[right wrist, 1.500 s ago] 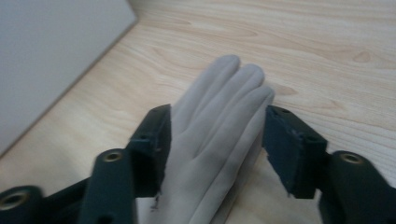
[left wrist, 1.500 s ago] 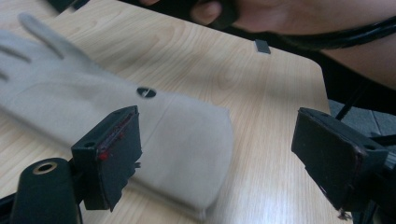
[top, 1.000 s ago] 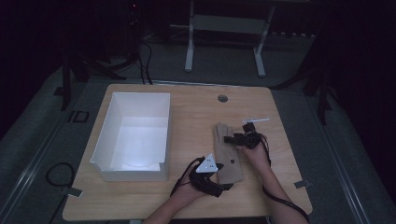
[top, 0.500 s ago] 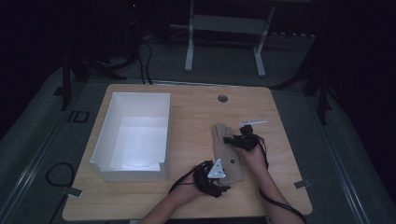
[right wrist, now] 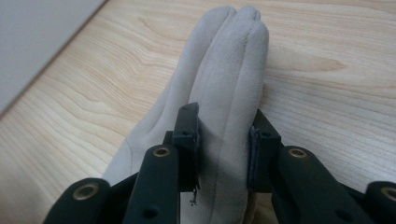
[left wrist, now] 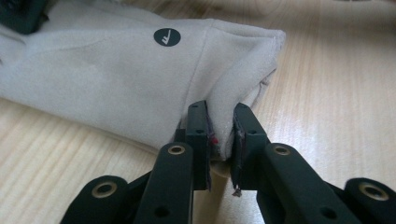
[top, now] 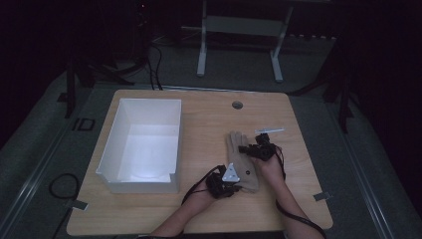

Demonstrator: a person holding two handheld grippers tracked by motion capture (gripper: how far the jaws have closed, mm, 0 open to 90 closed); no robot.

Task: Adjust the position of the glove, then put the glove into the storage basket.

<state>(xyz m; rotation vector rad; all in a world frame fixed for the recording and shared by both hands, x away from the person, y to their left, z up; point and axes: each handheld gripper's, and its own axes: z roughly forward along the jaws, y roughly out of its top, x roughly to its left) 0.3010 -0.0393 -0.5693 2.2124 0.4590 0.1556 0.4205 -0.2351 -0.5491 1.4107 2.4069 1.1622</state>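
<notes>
Glove [top: 242,159]: soft, light, limp | left gripper [left wrist: 220,140] clamps cuff at 6 o'clock | right gripper [right wrist: 223,149], jaws just closing, pinches fingers at 12.

- On the glove [left wrist: 116,79], in the left gripper view, sits a small round dark badge [left wrist: 166,37] with a pale mark inside, shaped like a slanted tick or a pair of strokes; it cannot be read as any letter or word.
- In the high view that badge shows as a mere dark dot [top: 247,173] on the glove, far too small to read.
- There are no words, numbers or brand names to read on the table [top: 209,119] or the white box [top: 171,137].
</notes>
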